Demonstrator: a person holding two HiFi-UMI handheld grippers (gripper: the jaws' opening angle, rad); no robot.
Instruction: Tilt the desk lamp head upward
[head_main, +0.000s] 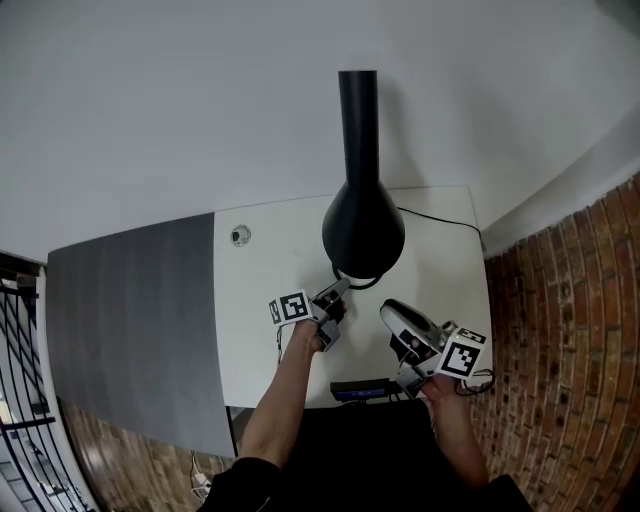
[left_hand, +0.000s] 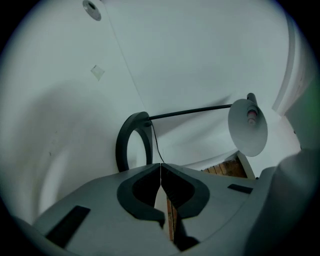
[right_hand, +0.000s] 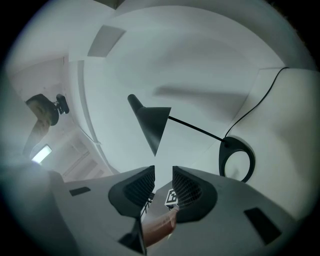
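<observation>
The person's two forearms are being shown lowest in the head view, each hand carrying a gripper over the tabletop. The left gripper is being held with its fingers pressed together, with nothing between them. The right gripper is being held with its fingers parted by a narrow gap, and nothing is being gripped there either.

The black, bulb-shaped desk lamp head is being carried above the far middle of the tabletop, between and beyond both grippers, and is being touched by neither. It is being borne on a thin black rod that is joined to a black ring-shaped base. The ring base is being seen upright on the tabletop just ahead of the left gripper's fingers; whether they are touching cannot be told. A thin black cord is being trailed from the base towards the right edge.

All of this is being supported by a white rectangular tabletop, where a small round fitting is being seen near the far left corner. A dark grey panel is being seen adjoining it on the left, a plain white wall behind, and red brickwork to the right.
</observation>
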